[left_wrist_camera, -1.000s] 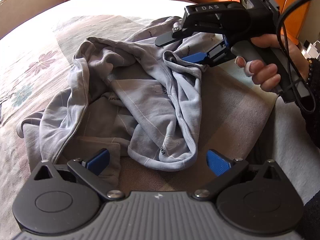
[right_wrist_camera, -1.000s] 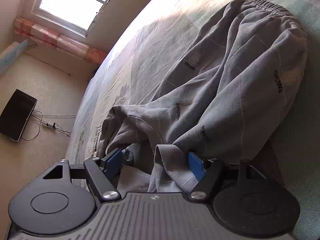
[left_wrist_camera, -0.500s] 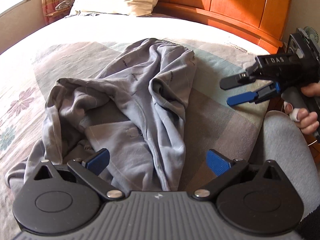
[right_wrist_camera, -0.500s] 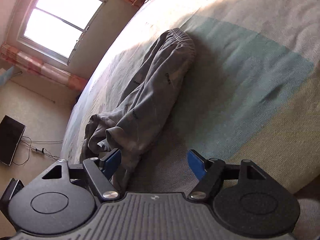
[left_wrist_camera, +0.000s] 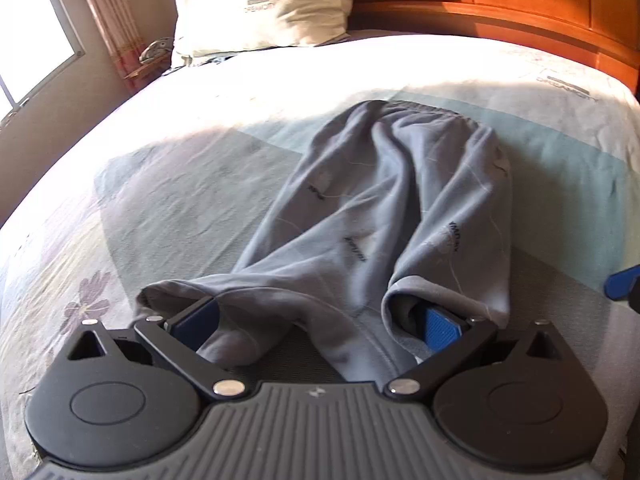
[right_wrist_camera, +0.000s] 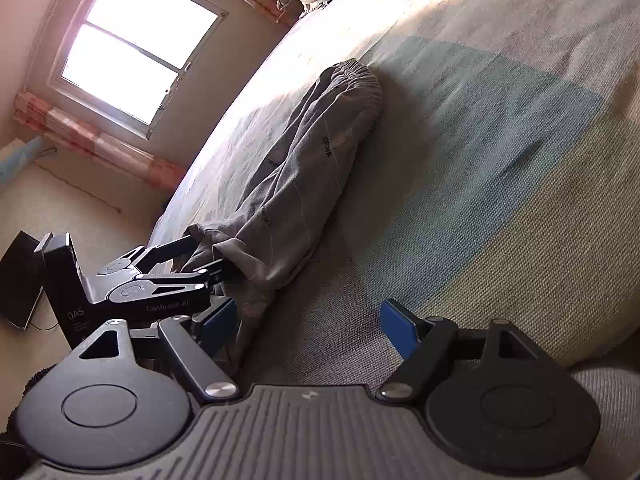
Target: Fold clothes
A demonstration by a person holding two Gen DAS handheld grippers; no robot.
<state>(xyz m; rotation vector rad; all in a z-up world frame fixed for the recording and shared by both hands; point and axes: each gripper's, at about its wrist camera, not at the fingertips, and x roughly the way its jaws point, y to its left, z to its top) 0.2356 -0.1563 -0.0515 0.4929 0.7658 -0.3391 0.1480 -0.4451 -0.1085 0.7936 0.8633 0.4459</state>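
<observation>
On a bed spread with a blanket (left_wrist_camera: 192, 208) banded in pale green, beige and a flower print, a pair of grey sweatpants (left_wrist_camera: 400, 208) lies stretched lengthwise, its elastic waistband at the far end toward the wooden headboard (left_wrist_camera: 500, 4) and its leg ends bunched at the near edge. The left gripper (left_wrist_camera: 316, 322) points down at those leg ends with its jaws standing wide apart; folds of grey cloth lie between them and drape over both blue pads (left_wrist_camera: 440, 326), but the pads do not pinch the fabric together. Seen from the right wrist camera, that left gripper (right_wrist_camera: 208, 256) reaches in from the left side with its black fingers buried in the crumpled hems of the sweatpants (right_wrist_camera: 304, 168). The right gripper (right_wrist_camera: 304, 320) sits just beside the garment, over bare blanket (right_wrist_camera: 500, 208), its jaws opening and nothing between them; the cloth lies close to its left pad, though contact cannot be told. A blue pad tip of the right gripper (left_wrist_camera: 624, 284) shows at the right edge of the left wrist view. A cream pillow (left_wrist_camera: 260, 0) leans at the head of the bed, and a bright window (right_wrist_camera: 136, 44) with a striped curtain (right_wrist_camera: 92, 140) lights the room. A dark flat object (right_wrist_camera: 20, 276) rests on the floor near cables.
</observation>
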